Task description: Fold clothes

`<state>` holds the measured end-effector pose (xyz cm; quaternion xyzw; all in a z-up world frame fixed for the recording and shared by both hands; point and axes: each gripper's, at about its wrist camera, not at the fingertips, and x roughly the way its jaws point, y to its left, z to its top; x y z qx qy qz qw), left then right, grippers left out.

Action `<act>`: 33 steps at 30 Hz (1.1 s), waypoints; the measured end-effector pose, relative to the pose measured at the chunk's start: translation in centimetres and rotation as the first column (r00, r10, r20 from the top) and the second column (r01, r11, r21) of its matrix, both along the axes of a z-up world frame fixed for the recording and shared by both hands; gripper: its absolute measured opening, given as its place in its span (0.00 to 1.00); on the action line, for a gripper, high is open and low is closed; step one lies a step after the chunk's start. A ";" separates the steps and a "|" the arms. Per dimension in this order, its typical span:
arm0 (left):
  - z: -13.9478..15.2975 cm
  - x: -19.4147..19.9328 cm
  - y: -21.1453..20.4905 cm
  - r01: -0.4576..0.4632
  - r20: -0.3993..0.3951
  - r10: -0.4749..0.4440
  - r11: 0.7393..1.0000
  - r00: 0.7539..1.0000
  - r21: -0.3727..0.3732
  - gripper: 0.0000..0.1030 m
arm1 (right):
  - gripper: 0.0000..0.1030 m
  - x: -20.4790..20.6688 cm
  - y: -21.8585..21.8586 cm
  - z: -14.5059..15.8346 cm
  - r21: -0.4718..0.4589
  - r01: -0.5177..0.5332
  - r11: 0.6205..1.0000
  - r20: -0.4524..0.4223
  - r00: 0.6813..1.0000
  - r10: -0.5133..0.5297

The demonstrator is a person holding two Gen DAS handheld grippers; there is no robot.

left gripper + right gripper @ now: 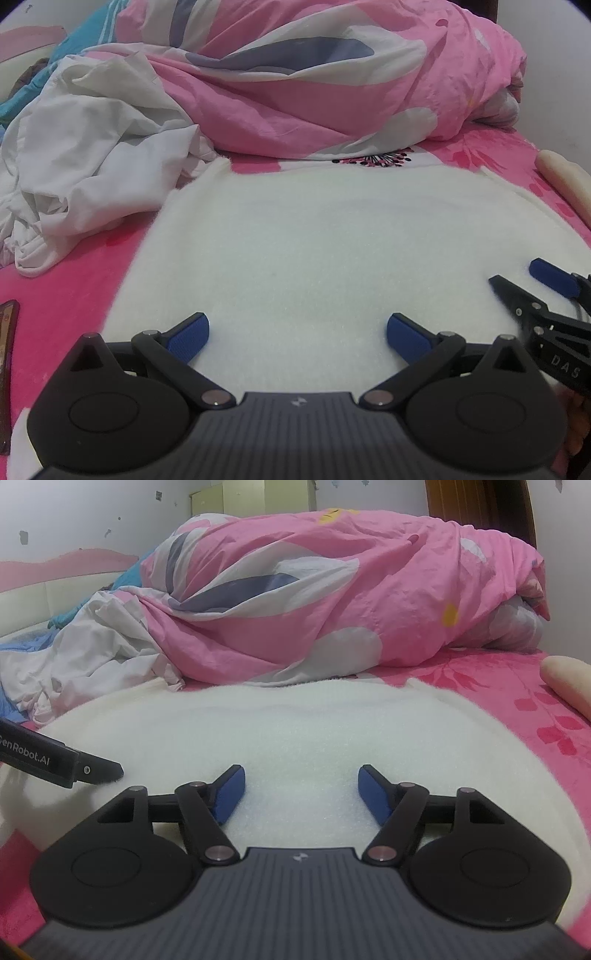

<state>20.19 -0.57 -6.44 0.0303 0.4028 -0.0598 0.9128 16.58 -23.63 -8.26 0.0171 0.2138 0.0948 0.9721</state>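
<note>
While the white fleecy garment (314, 251) lies spread flat on the pink flowered bedsheet (62, 295), its near edge is hidden under both tools and its right side runs out of the left wrist view. Over it, the left gripper (297, 334) has its blue pads wide apart with nothing between them. The right gripper (300, 794) also stands open above the same cloth, holding nothing; from the left wrist camera only its tip shows at the right edge, cut off by the frame.

A crumpled white shirt (85, 162) is heaped on the sheet to the left, just beside the garment's far corner, how it is folded hard to make out. Behind both, a bunched pink quilt (332, 598) with grey and white flowers blocks the far side of the bed. A dark flat thing (8, 350) at the left edge is mostly cut off. Beyond the bed stand a pale wall (92, 517) with chipped spots and a cream cupboard (266, 496).
</note>
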 end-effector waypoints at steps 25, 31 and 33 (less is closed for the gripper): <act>-0.1 -0.4 -0.2 -0.020 0.014 0.020 1.000 1.000 0.007 1.00 | 0.99 -0.3 0.2 0.1 0.019 -0.061 0.998 -0.005 0.998 0.061; -0.2 -0.7 -0.2 -0.026 0.031 0.026 1.000 0.999 0.000 1.00 | 0.99 -0.1 0.6 0.0 -0.007 -0.057 0.998 -0.014 0.998 0.057; -0.3 -0.7 -0.2 -0.027 0.038 0.028 1.000 0.999 -0.003 1.00 | 0.99 0.0 0.5 0.1 -0.005 -0.058 0.998 -0.018 0.998 0.058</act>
